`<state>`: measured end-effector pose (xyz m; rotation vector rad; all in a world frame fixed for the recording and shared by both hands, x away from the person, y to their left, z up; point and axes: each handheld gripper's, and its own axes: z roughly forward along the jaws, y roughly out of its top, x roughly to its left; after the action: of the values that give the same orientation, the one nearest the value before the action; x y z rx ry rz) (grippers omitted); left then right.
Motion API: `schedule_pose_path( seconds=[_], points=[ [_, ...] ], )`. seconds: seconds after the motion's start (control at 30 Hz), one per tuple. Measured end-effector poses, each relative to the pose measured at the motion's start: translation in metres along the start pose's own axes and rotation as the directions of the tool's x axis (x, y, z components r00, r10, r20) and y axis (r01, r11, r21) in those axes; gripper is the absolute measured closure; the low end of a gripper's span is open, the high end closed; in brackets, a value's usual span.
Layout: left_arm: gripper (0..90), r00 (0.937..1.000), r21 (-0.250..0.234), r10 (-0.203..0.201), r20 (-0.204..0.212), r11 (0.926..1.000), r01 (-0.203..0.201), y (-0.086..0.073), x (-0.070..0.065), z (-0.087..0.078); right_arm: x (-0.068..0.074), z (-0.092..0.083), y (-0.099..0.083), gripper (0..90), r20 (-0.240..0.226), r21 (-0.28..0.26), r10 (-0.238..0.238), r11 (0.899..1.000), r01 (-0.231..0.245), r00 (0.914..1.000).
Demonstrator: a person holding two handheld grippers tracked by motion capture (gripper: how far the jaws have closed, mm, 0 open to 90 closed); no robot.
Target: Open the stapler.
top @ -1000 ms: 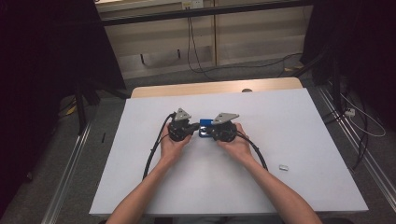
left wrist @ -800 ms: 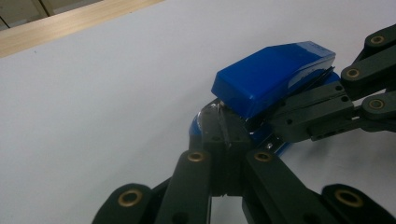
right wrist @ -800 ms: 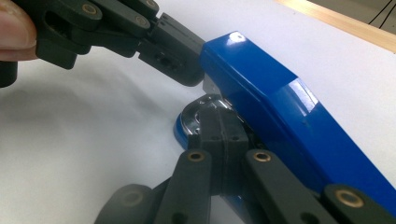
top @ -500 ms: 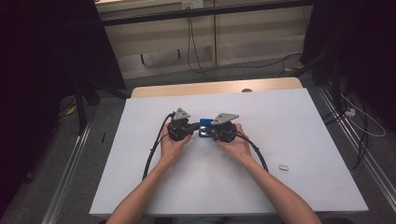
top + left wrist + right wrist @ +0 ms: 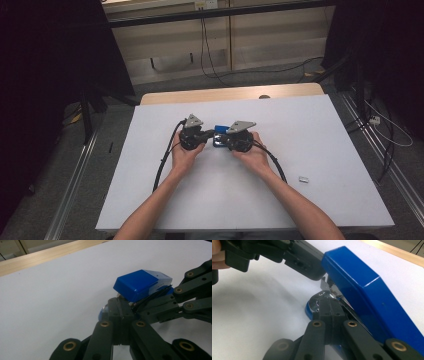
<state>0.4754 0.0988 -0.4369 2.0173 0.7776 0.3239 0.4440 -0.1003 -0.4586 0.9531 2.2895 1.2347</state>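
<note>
2 grippers (image 5: 192,136) (image 5: 239,138) flank blue stapler (image 5: 219,136), white table (image 5: 310,130).

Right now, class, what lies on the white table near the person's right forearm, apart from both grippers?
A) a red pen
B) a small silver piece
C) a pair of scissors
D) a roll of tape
B: a small silver piece lies alone on the table.

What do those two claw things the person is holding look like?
Both are black. The left gripper and right gripper each carry a grey three-cornered plate on top and trail a black cable across the table. Up close, the jaws are flat black bars joined by brass-coloured round pins. The person's forearms are bare, with no sleeves in sight.
</note>
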Motion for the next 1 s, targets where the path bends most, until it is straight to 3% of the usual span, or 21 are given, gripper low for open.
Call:
schedule_pose_path(
  seconds=[0.2,0.73,0.87,1.0],
  points=[
    [90.0,0.9995,-0.017,0.028,-0.010,0.9995,-0.028,0.0036,-0.0028,-0.0024,-0.0009,-0.0002,0.0000,90.0,-0.004,0.000,0.017,1.000,-0.017,0.9999],
    [90.0,0.9999,-0.049,-0.001,0.014,0.9988,0.002,0.0070,-0.0035,-0.0045,-0.0003,-0.0006,-0.0001,90.0,0.003,-0.002,0.016,1.000,-0.016,0.9999],
    [90.0,0.9999,-0.049,0.016,-0.004,0.9987,-0.016,0.0076,-0.0059,-0.0046,0.0013,-0.0028,0.0012,90.0,-0.005,-0.016,0.019,1.000,-0.019,0.9998],
    [90.0,1.0000,-0.059,0.005,0.005,0.9983,-0.005,0.0082,-0.0054,-0.0046,0.0055,-0.0076,0.0057,90.0,0.004,-0.054,0.023,0.998,-0.022,0.9997]
  ],
)
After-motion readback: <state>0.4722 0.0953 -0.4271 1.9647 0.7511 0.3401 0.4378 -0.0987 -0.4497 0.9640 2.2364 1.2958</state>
